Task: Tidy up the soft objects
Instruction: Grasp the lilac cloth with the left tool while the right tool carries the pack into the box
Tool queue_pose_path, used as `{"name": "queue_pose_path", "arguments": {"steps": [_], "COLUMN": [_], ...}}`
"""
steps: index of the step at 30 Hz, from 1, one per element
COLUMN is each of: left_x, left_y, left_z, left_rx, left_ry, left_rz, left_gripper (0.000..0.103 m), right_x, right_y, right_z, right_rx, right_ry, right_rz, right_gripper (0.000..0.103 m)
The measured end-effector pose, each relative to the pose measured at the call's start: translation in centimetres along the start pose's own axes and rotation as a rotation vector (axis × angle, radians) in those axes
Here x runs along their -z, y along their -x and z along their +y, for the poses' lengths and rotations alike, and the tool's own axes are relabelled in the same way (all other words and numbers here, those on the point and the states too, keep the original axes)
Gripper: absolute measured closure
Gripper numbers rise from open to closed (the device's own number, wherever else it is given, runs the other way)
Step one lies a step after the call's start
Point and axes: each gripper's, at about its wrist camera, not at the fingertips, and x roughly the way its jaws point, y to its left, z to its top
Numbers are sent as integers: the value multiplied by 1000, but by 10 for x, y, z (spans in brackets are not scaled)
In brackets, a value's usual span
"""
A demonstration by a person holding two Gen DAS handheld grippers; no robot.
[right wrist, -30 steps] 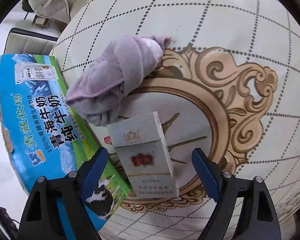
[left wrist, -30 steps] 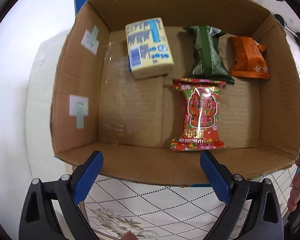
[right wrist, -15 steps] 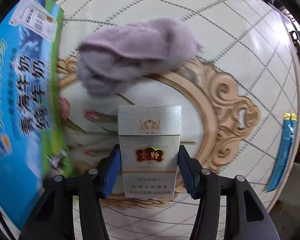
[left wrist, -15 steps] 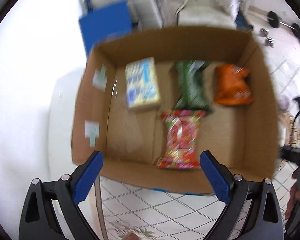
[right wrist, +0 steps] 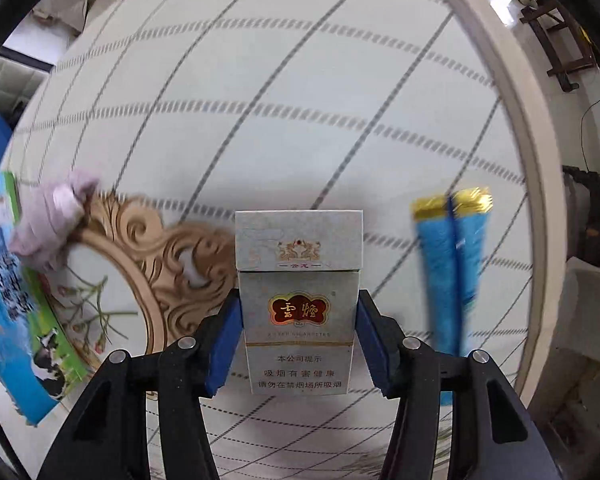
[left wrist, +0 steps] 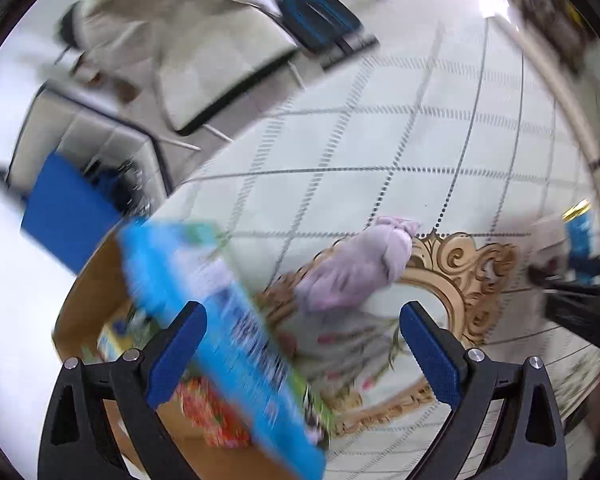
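Note:
A crumpled lilac cloth (left wrist: 352, 272) lies on the patterned tablecloth, just ahead of my left gripper (left wrist: 303, 344), which hangs open and empty above it. Motion blur smears this view. In the right wrist view the same cloth (right wrist: 50, 224) sits at the far left. My right gripper (right wrist: 300, 344) points down at the table, and both blue pads press the sides of a pale grey cigarette pack (right wrist: 298, 308). The pack stands upright between the fingers.
The cardboard box with blue milk print on its outside (left wrist: 228, 340) stands at the table's left edge, with snack packs (left wrist: 212, 416) inside. Two blue sachets with gold tips (right wrist: 448, 272) lie to the right of the pack. Chairs (left wrist: 204, 68) stand beyond the table.
My left gripper swung from above the box to over the table, bringing the cloth ahead. My right gripper shut on the cigarette pack and carried it right, away from the cloth.

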Motion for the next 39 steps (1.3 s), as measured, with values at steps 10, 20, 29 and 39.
{"name": "queue_pose_path", "arguments": {"steps": [10, 20, 29, 39], "left_x": [-25, 42, 164, 276], "left_y": [-65, 38, 109, 53], "left_z": [-28, 36, 155, 250], "left_rx": [12, 355, 353, 292], "left_ry": [-22, 396, 615, 805], "left_rz": [140, -90, -262, -167], "left_gripper": [60, 61, 61, 61], "right_x": [-18, 9, 75, 129], "right_y": [17, 83, 206, 162], "right_z": [6, 0, 139, 282], "right_rx": [-51, -184, -316, -309], "right_ry": [51, 116, 367, 507], "right_rz": [-5, -78, -199, -86], "right_gripper": [45, 46, 46, 46]}}
